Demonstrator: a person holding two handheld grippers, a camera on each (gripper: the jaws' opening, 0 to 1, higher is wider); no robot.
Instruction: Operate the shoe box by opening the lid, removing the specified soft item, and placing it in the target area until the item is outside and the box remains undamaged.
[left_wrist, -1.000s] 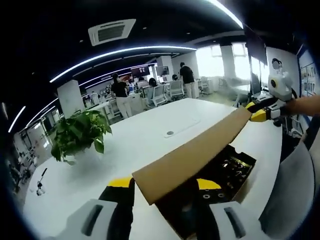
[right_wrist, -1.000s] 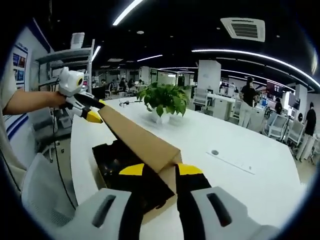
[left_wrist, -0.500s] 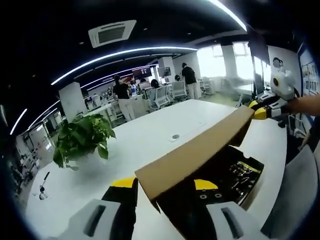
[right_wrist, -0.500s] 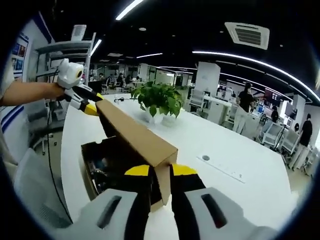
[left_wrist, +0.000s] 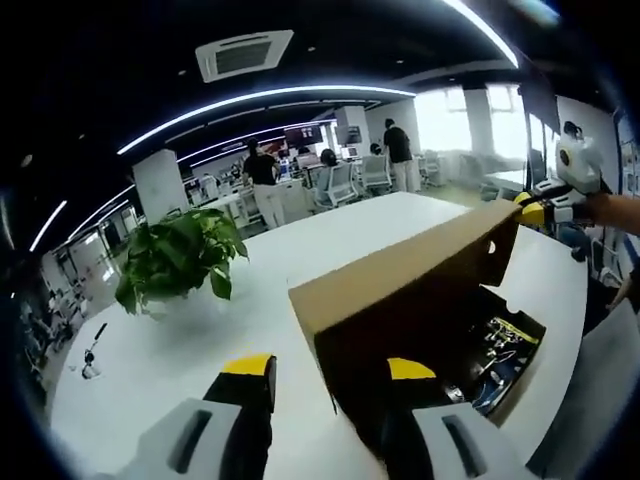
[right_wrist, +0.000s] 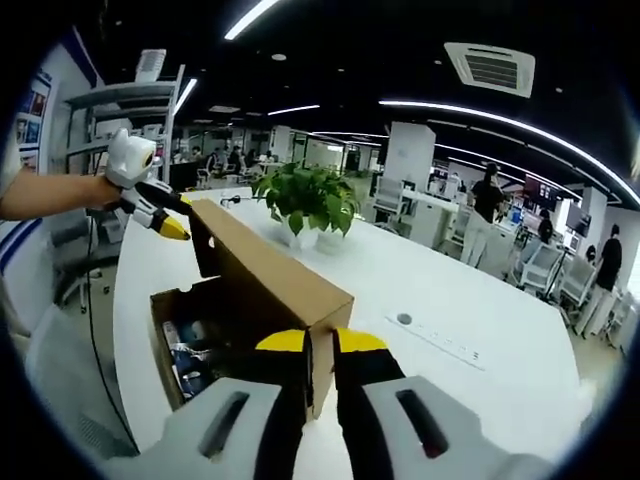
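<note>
A brown cardboard shoe box (left_wrist: 522, 372) (right_wrist: 163, 335) lies on the white table (left_wrist: 200, 340) (right_wrist: 450, 380). Its lid (left_wrist: 400, 275) (right_wrist: 260, 270) is tipped up steeply along the far side. Dark items with yellow and blue bits (left_wrist: 490, 340) (right_wrist: 185, 352) lie inside. My right gripper (right_wrist: 312, 342) is shut on the lid's near end; in the left gripper view it (left_wrist: 535, 210) sits at the lid's far corner. My left gripper (left_wrist: 330, 367) has its jaws wide apart with the lid's end between them; in the right gripper view it (right_wrist: 170, 228) touches the far corner.
A potted green plant (left_wrist: 180, 260) (right_wrist: 305, 200) stands on the table beyond the box. A grey chair back (left_wrist: 590, 400) (right_wrist: 40, 380) is close to the box's open side. People and office chairs (left_wrist: 330, 180) are far behind. A small dark object (left_wrist: 90, 360) lies at the table's edge.
The lid has swung up from a shallow slant to a steep tilt, baring more of the box's inside. Both grippers have stayed at the lid's ends.
</note>
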